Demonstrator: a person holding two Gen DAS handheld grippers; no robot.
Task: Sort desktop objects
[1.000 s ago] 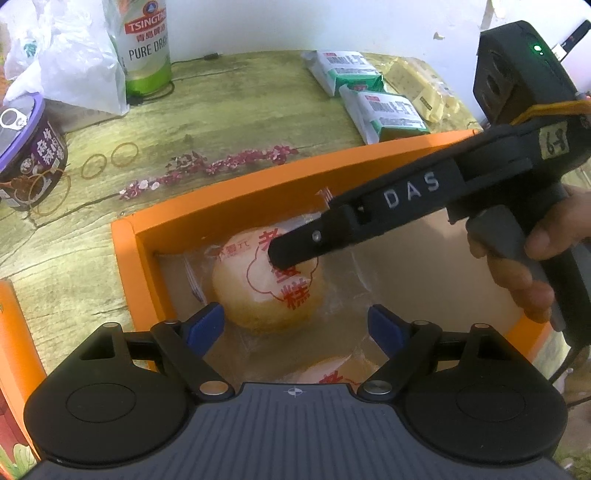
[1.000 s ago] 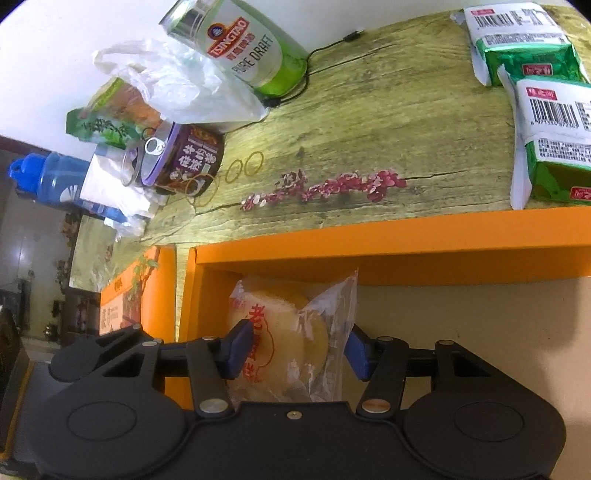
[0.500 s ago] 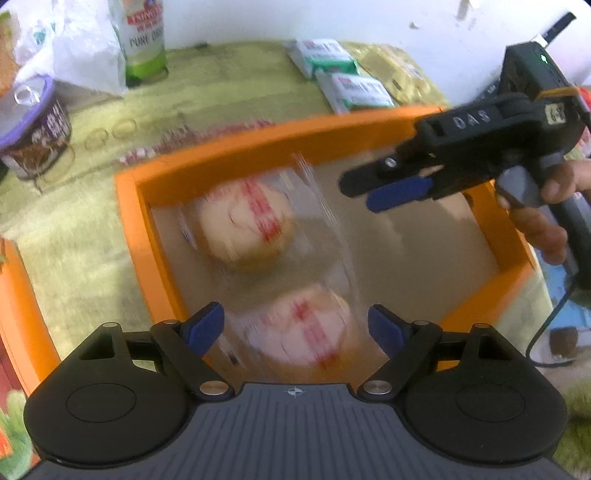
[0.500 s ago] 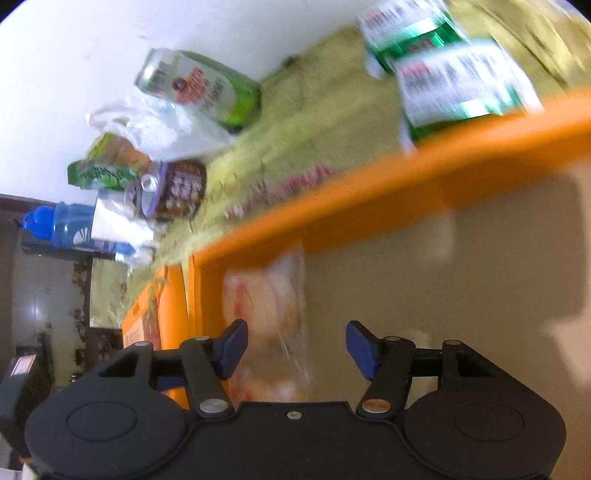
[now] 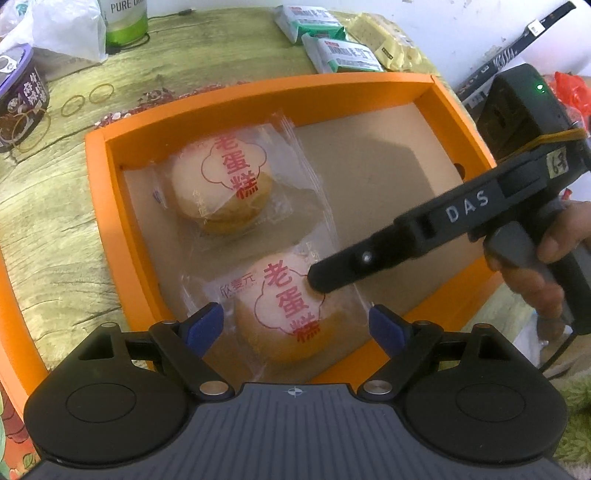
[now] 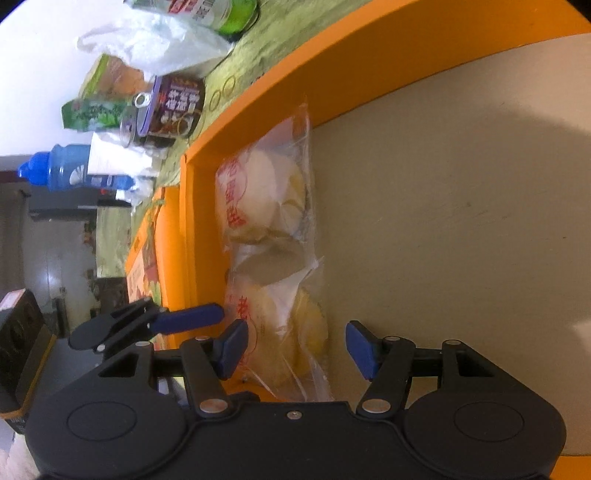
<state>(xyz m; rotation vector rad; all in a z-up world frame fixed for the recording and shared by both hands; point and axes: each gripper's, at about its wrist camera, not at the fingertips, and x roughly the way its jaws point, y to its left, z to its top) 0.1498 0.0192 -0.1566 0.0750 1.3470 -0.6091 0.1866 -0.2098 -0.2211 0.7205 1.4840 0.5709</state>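
Observation:
An orange box (image 5: 99, 177) with a cardboard floor holds two clear-wrapped round cakes with red print. The far cake (image 5: 221, 184) lies by the box's left wall. The near cake (image 5: 291, 310) lies just ahead of my left gripper (image 5: 295, 328), which hovers open above it. My right gripper (image 6: 295, 349), held by a hand (image 5: 546, 266), reaches in from the right. It is open, its blue pads either side of the near cake (image 6: 291, 332). The far cake (image 6: 258, 195) lies beyond. One blue finger of the left gripper (image 6: 188, 317) shows at the left.
Behind the box lie two green-white snack packs (image 5: 343, 55), a yellow pack (image 5: 388, 40), a green beer can (image 5: 125, 18), a purple tin (image 5: 18, 96), rubber bands (image 5: 88, 98) and a plastic bag (image 5: 62, 29). A second orange box (image 5: 7, 295) sits at left, with a blue bottle (image 6: 70, 170) beyond it.
My right gripper let go of the far cake and moved back to the near cake. The left gripper pulled back and up, so both cakes now show.

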